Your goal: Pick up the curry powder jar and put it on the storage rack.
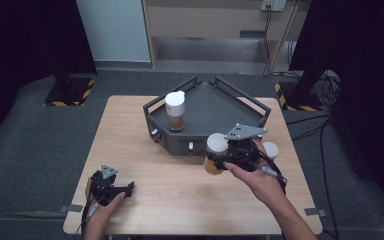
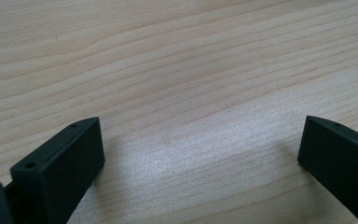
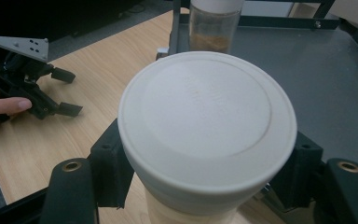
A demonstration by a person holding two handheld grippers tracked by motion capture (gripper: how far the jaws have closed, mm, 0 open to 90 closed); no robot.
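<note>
Right tongs (image 1: 219, 161) clamped on a white-lidded jar (image 1: 215, 153) of amber stuff, gripped just below the lid, held over the worktop (image 1: 170, 195) near its right edge, just in front of the dark tray (image 1: 207, 107). Left tongs (image 1: 126, 189) spread apart, nothing between them, resting low near the worktop's front left corner. Second jar (image 1: 175, 111) with white lid upright inside the tray, at its left side. Another white lid (image 1: 271, 149) just beside the right hand (image 1: 257, 180), close to the right edge.

Tray (image 1: 252, 105) at table (image 1: 130, 145) far side, one jar (image 1: 175, 111) inside at left; second jar (image 1: 215, 153) before tray, third jar (image 1: 270, 149) to its right.
</note>
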